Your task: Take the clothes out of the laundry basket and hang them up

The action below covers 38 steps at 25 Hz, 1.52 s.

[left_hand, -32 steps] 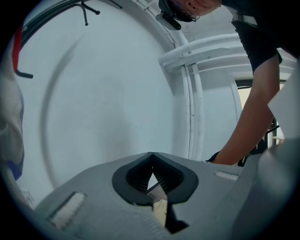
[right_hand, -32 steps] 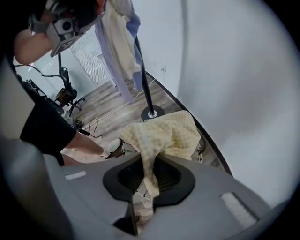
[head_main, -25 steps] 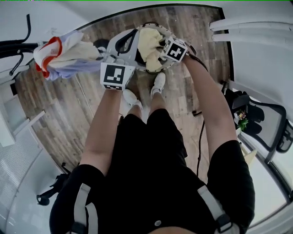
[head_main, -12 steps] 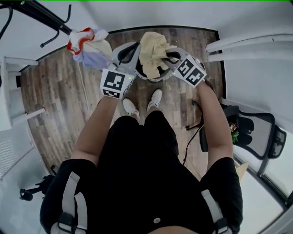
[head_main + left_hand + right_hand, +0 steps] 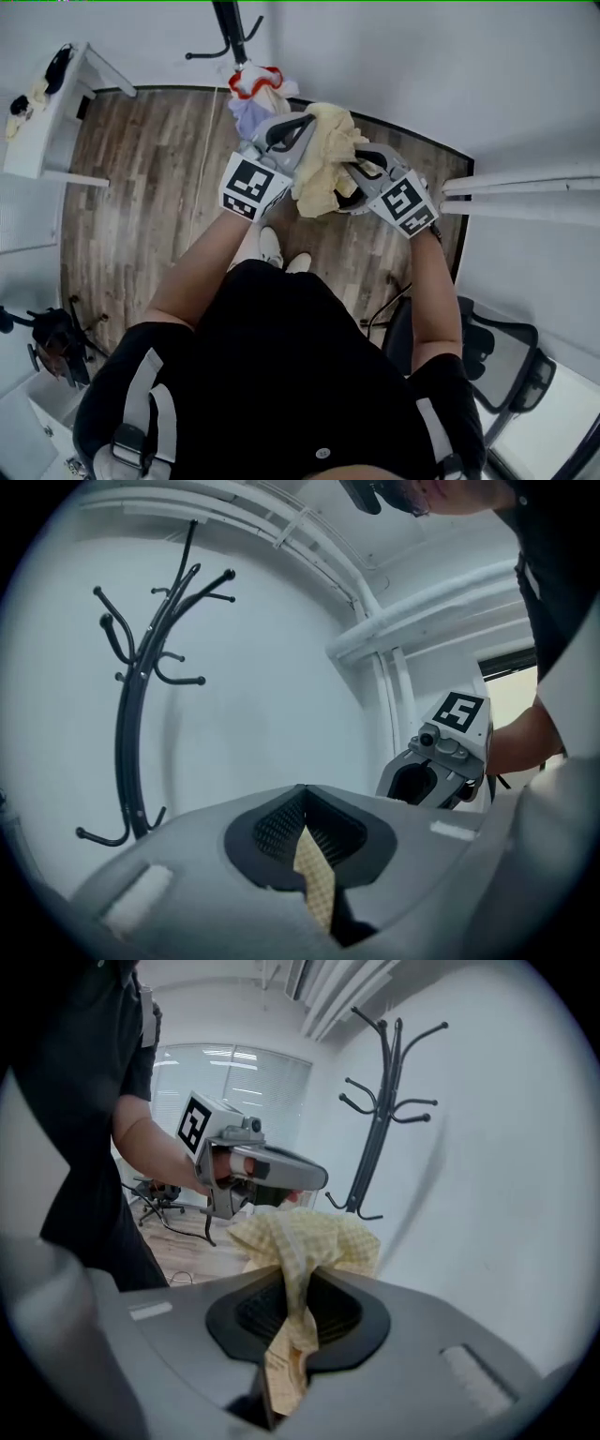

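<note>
Head view: tool [image 5: 354,176] tight on cloth [image 5: 323,155]

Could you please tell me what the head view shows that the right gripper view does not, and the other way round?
Only the head view shows the person's white shoes and the white table. Only the right gripper view shows the window blinds and the yellow checked cloth passing between the shut jaws of the right gripper. Both show that cloth, the left gripper also gripping it, and the coat rack.
</note>
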{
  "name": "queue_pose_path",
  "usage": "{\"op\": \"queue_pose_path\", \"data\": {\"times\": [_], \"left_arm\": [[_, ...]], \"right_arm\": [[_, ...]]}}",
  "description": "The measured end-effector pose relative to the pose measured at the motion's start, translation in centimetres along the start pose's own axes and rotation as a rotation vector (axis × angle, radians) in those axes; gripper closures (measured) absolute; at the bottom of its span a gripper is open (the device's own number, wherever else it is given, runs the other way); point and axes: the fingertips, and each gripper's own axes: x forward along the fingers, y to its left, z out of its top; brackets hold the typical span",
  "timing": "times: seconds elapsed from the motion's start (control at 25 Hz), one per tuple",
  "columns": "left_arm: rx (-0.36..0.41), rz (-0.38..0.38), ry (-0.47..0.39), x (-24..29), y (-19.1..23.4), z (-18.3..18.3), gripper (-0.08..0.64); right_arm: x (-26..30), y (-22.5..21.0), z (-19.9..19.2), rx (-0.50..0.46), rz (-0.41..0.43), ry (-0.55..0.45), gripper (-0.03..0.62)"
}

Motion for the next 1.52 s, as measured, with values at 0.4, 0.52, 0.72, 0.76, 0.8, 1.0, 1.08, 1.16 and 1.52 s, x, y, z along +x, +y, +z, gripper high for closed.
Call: {"op": "queue_pose_path", "data": {"times": [0.4, 0.52, 0.72, 0.76, 0.8, 1.0, 1.08, 1.16, 1.52], "left_arm": [[0.052, 0.251, -0.007, -11.6, 6.7, 3.6, 0.557], [0.048, 0.3, -0.018, -14.2, 10.0, 4.3, 0.557], [0.05, 0.334, -0.03, -17.5, 16.7, 4.7, 0.557], [0.051, 0.331, -0.03, -18.0, 18.1, 4.6, 0.557], [0.054, 0.327, -0.029, -18.5, 19.5, 4.6, 0.557], [0.05, 0.312, -0.035, -19.8, 26.4, 4.2, 0.557], [0.049, 0.302, -0.04, -19.7, 28.8, 4.3, 0.557], [0.051, 0.286, -0.045, -19.5, 30.8, 4.4, 0.557], [0.044, 0.194, -0.046, -16.9, 37.1, 3.9, 0.557]], "right_arm": [[4.4, 3.9, 12.7, -0.167, 0.11, -0.148, 0.543], [6.6, 4.1, 15.9, -0.181, 0.113, -0.166, 0.543], [12.2, 3.5, 20.9, -0.193, 0.095, -0.156, 0.543], [13.5, 3.4, 21.8, -0.193, 0.089, -0.151, 0.543], [14.8, 3.1, 22.7, -0.19, 0.081, -0.146, 0.543], [20.4, 1.1, 26.2, -0.15, 0.033, -0.129, 0.543], [22.1, -0.1, 27.3, -0.14, 0.002, -0.121, 0.543], [23.6, -1.5, 28.2, -0.123, -0.039, -0.115, 0.543], [29.7, -8.1, 30.0, -0.066, -0.211, -0.035, 0.541]]}}
